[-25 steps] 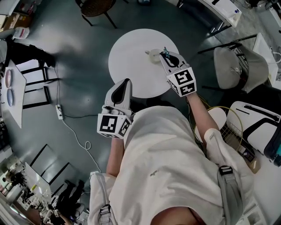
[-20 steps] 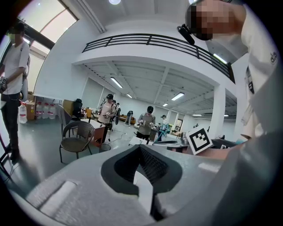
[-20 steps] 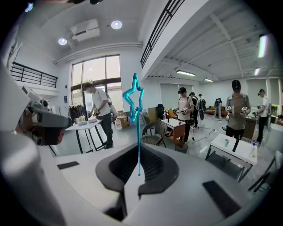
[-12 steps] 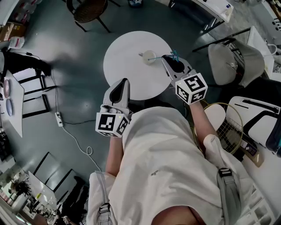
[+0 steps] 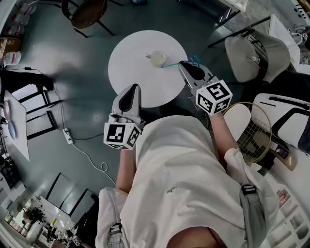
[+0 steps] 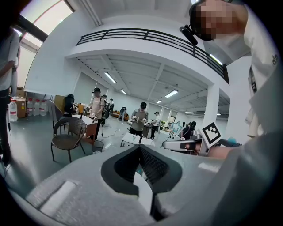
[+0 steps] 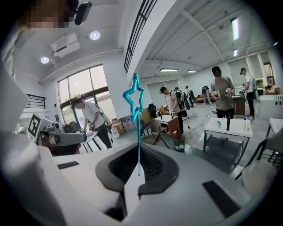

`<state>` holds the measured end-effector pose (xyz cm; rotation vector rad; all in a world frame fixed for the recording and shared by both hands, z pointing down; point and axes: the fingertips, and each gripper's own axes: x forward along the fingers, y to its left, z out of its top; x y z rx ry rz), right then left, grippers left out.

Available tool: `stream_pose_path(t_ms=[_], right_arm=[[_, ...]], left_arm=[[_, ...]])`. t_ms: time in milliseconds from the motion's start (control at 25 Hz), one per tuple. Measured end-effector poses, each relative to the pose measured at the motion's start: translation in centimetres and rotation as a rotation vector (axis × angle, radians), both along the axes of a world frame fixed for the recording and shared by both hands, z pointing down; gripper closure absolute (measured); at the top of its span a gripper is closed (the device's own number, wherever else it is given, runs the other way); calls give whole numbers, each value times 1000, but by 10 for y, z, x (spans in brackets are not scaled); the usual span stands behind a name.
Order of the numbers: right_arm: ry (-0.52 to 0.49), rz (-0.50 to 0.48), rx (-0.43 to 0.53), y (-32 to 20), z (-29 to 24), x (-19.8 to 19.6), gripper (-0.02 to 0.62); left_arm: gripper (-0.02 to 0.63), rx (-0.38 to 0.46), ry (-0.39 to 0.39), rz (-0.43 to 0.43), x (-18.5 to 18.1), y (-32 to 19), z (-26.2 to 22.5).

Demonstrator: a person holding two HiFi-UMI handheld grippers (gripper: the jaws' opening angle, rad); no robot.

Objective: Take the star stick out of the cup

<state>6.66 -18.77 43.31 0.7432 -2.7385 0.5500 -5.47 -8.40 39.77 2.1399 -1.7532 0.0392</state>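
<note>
A pale cup [image 5: 158, 58] stands on the round white table [image 5: 135, 77], toward its far side. My right gripper [image 5: 184, 65] hovers over the table's right edge, shut on the thin blue star stick [image 5: 195, 60]. The stick's bare end points left and ends just beside the cup, outside it. In the right gripper view the star stick [image 7: 134, 97] rises upright from between the pads of my right gripper [image 7: 138, 150]. My left gripper [image 5: 135, 88] hangs at the table's near edge; in its own view the left gripper [image 6: 141, 149] is shut with nothing in it.
A wicker chair [image 5: 87, 10] stands beyond the table and a grey chair [image 5: 259, 51] to its right. A racket [image 5: 254, 134] lies at the right. A white cable [image 5: 85, 150] runs over the dark floor at the left. Several people stand far off in the hall.
My right gripper has drawn back to the right, away from the cup, carrying the star stick; the stick's end has come out of the cup. The left gripper has hardly moved.
</note>
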Motion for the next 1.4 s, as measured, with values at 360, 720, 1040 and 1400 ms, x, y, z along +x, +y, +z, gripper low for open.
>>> stream_pose_path(t_ms=[360,720,1040,1400], right_arm=[[15,87,9,20,-3,8,577],[19,160,6,87,-5,-25,575],[8,194,-56,163,-1,-61,575],[-13,348,-128,242,9,-59,575]], left_arm=[[597,5,3,105,2,8,-7],[597,21,5,183,-32,57,-15],[597,-5,28,234,-70,118,-5],[597,-57,48,392,-73,177,17]])
